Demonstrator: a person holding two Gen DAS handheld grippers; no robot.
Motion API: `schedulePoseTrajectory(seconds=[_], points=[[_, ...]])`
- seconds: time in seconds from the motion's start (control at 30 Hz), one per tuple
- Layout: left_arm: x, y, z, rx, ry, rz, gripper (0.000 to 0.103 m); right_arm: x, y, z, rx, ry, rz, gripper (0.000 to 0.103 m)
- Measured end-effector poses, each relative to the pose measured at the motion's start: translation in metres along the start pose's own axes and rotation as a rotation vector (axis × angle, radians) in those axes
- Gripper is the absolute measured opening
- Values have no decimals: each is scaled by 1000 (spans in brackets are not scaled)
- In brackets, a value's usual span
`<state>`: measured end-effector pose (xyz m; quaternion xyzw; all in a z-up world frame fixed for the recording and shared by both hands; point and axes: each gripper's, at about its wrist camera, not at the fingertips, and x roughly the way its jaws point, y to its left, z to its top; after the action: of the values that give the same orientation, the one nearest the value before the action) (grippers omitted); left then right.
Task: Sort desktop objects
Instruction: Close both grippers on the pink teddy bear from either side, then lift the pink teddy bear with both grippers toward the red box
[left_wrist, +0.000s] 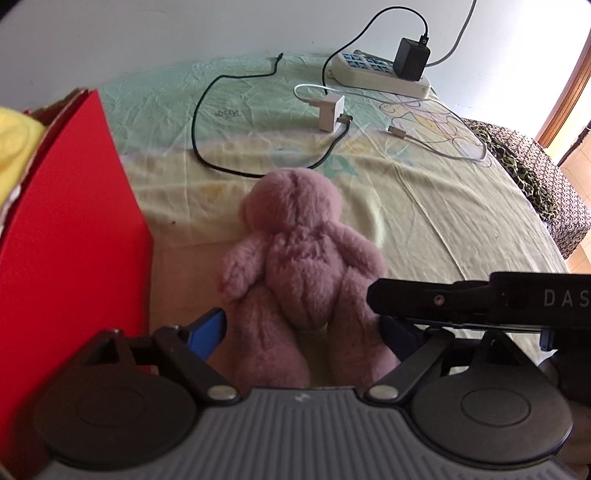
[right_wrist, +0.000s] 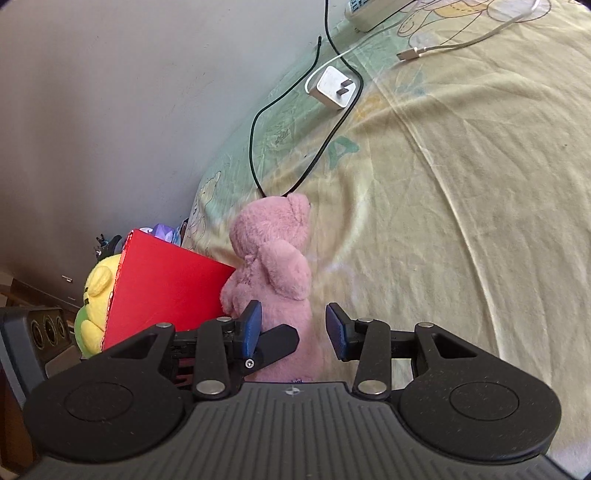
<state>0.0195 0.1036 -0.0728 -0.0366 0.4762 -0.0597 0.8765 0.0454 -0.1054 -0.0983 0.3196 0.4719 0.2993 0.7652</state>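
A pink plush bear fills the middle of the left wrist view, its back toward the camera. My left gripper is shut on its two legs, with a blue pad pressed against each. My right gripper is open around the bear's lower body. Its left pad touches the fur and a small gap shows at its right pad. One black finger of the right gripper reaches in beside the bear's hip. A red box stands just left of the bear, with a yellow plush inside it.
The yellow-green bedsheet carries a black cable, a white charger with a white cable, and a power strip with a black adapter by the wall. A patterned cloth lies at the right edge.
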Motion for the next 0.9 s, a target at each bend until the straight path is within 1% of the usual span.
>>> schedulePoseTrajectory(seconds=[0.1, 0.13, 0.2, 0.27, 0.5, 0.73, 0.9], points=[[6, -3, 0, 13, 5, -7, 91, 10, 1, 1, -15, 17, 2, 43], [8, -5, 0, 20, 10, -6, 89, 13, 0, 1, -19, 25, 7, 41], [10, -8, -1, 37, 17, -4, 88, 17, 1, 1, -26, 41, 19, 38], [10, -11, -1, 51, 9, 8, 88, 15, 2, 0, -37, 36, 12, 36], [2, -23, -4, 72, 0, -6, 85, -2, -2, -1, -24, 38, 3, 32], [-12, -42, -16, 106, -12, -30, 85, -23, 8, -11, -73, 51, -63, 32], [-25, -55, -35, 145, -2, -67, 85, -40, 13, -31, -88, 74, -114, 32]])
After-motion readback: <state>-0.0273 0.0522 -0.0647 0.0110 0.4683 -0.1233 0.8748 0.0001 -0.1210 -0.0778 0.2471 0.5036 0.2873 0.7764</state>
